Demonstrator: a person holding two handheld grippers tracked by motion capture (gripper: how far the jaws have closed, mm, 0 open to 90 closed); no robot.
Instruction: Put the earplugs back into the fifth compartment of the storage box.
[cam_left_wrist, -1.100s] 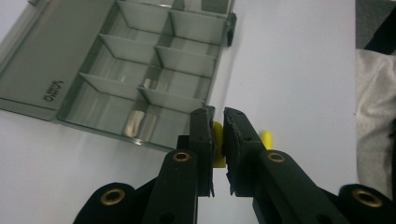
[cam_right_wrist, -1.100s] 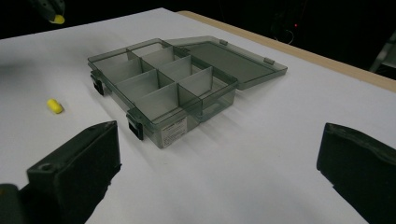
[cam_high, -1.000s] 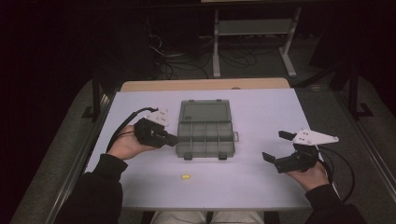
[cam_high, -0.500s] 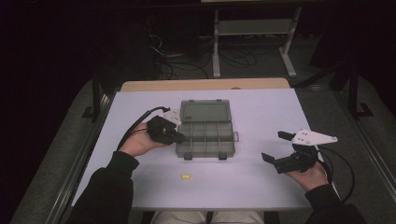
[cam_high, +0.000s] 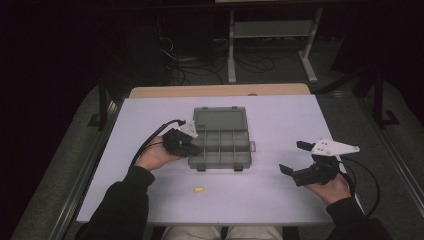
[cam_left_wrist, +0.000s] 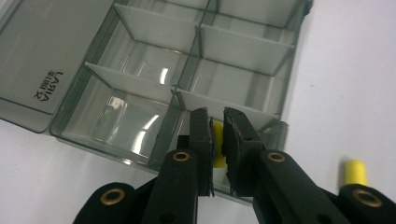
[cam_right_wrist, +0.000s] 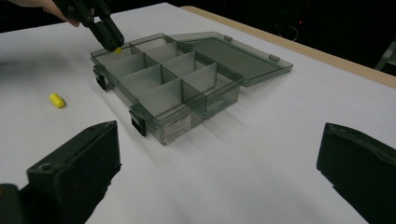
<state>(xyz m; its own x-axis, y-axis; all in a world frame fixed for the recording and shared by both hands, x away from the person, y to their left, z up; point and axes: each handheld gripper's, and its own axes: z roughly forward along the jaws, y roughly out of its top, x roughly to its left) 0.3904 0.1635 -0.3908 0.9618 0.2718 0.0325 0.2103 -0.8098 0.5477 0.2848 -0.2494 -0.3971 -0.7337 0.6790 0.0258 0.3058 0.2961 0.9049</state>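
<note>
A loose yellow piece (cam_high: 199, 189) is lying on the white table (cam_high: 280, 200) near the person's edge. Farther in, the right gripper (cam_high: 298, 160) is hovering with its jaws spread wide and nothing between them. The left gripper (cam_left_wrist: 216, 133) is pinching a second yellow piece (cam_left_wrist: 217, 140) over the near-left corner compartment of the open grey organizer box (cam_high: 220, 140), perhaps just above its rim.

The left gripper (cam_high: 192, 146) reached forward from the left hand (cam_high: 155, 156), its jaws pinched nearly together on a small yellow piece (cam_left_wrist: 217, 144). The right gripper (cam_high: 295, 160) sat low in the right hand (cam_high: 330, 187), jaws spread wide.
</note>
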